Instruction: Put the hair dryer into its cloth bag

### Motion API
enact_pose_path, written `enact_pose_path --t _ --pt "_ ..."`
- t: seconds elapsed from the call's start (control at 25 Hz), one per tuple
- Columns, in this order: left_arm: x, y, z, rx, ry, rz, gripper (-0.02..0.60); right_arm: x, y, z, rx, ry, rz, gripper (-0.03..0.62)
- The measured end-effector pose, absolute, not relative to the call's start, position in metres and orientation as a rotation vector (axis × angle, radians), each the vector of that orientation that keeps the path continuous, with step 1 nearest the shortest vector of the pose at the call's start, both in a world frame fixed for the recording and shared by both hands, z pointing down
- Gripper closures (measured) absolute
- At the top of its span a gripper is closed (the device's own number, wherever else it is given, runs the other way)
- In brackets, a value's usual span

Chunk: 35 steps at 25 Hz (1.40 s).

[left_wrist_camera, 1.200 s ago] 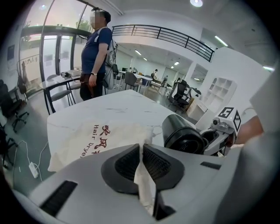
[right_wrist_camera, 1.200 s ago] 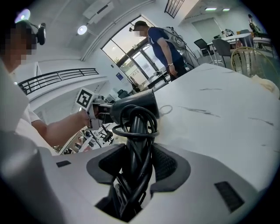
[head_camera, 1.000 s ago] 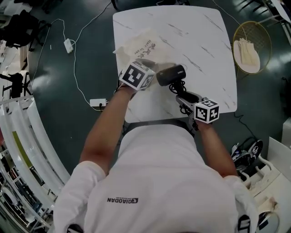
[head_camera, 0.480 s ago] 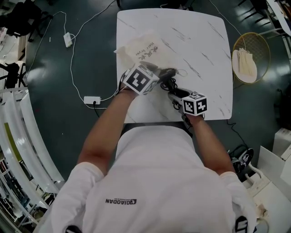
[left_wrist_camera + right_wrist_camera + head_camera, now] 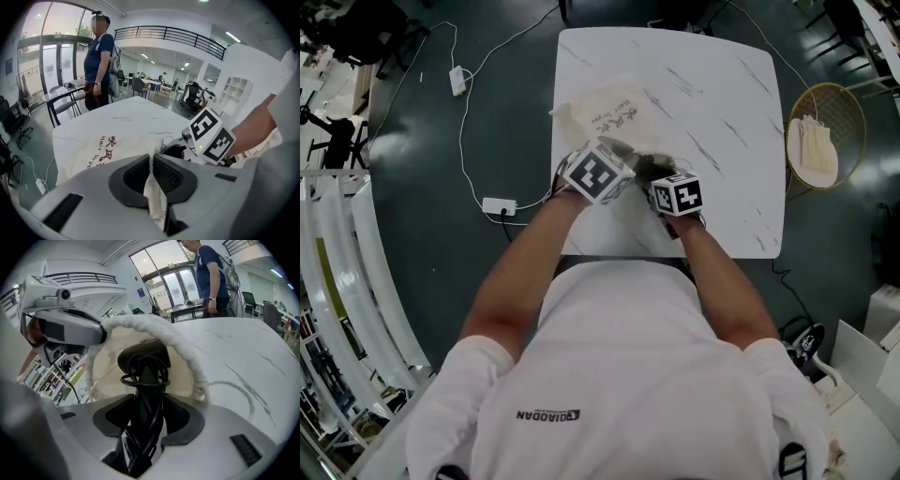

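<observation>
A cream cloth bag (image 5: 605,114) with red and dark print lies on the white marble table (image 5: 722,103). My left gripper (image 5: 151,165) is shut on the bag's rim (image 5: 154,197) and lifts the mouth open (image 5: 140,329). My right gripper (image 5: 149,416) is shut on the black hair dryer (image 5: 143,359) by its handle, which has its cord wound round it. The dryer's head sits inside the open mouth of the bag. In the head view the two grippers (image 5: 598,174) (image 5: 677,195) stand side by side at the table's near edge, and the dryer (image 5: 652,167) shows only in part between them.
A person (image 5: 99,61) stands beyond the table's far side. A round yellow wire basket (image 5: 825,131) holding a cloth sits on the floor at the right. A power strip (image 5: 500,206) and white cables lie on the floor at the left.
My right gripper has moved left and away from me with the hair dryer, bringing its head into the bag's mouth. The left gripper has kept its hold on the bag's rim.
</observation>
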State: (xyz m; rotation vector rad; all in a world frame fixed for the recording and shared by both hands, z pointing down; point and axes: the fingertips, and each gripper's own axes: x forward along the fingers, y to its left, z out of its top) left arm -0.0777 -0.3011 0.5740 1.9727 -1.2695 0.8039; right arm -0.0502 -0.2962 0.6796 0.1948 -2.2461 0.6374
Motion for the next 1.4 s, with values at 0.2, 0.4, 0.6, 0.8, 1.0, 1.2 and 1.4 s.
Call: enact_pose_path --t 0.2,0.4,0.6,0.8,1.0,1.2,1.4 --pt "-0.073 -0.298 0.577 1.954 -1.263 0.782 0.532 -0.051 -0.297 0.693 0.204 -2.228 0.54 0.381" --pt "-0.071 -0.297 0.582 1.944 -1.269 0.812 0.532 -0.048 -0.298 0.695 0.212 -2.232 0.399 0.336" --pt "-0.073 -0.298 0.584 1.941 -1.28 0.832 0.532 -0.015 -0.283 0.677 0.142 -2.255 0.33 0.283" --pt "-0.073 -0.3 0.585 1.934 -1.305 0.831 0.532 0.029 -0.264 0.695 0.101 -2.178 0.254 0.284" --pt "-0.071 -0.3 0.583 1.933 -1.306 0.842 0.532 0.037 -0.268 0.707 0.134 -2.139 0.185 0.416" --pt "-0.07 -0.301 0.579 1.939 -1.32 0.831 0.532 0.028 -0.265 0.692 0.128 -2.202 0.228 0.427" --pt "-0.067 -0.299 0.576 1.949 -1.318 0.83 0.532 -0.007 -0.271 0.677 0.143 -2.292 0.291 0.431"
